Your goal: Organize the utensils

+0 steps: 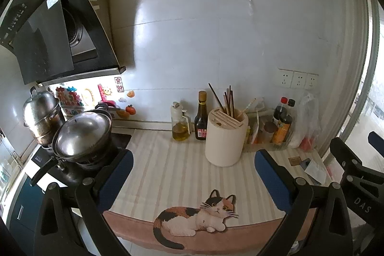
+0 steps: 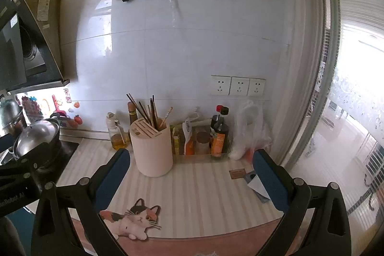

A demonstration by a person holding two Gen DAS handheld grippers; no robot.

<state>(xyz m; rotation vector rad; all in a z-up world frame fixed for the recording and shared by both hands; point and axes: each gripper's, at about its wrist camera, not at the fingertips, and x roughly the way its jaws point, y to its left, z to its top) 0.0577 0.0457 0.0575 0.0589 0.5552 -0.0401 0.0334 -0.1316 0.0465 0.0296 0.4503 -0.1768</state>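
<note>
a cream holder (image 1: pixel 226 138) stands upright on the striped mat, toward the back and just in front of the bottles by the wall. it is a rounded cylinder with a slanted top cut by several narrow slots, and an open well at the right rear of that top. the slots show nothing in them. a bunch of chopsticks (image 1: pixel 228 101) stands in the well, tips up, dark brown and lighter wood mixed; they fan apart, one dark stick leaning far left, one pale stick leaning right. in the right wrist view the holder (image 2: pixel 153 150) sits left of centre, the chopsticks (image 2: pixel 150 113) splayed the same way.
</note>
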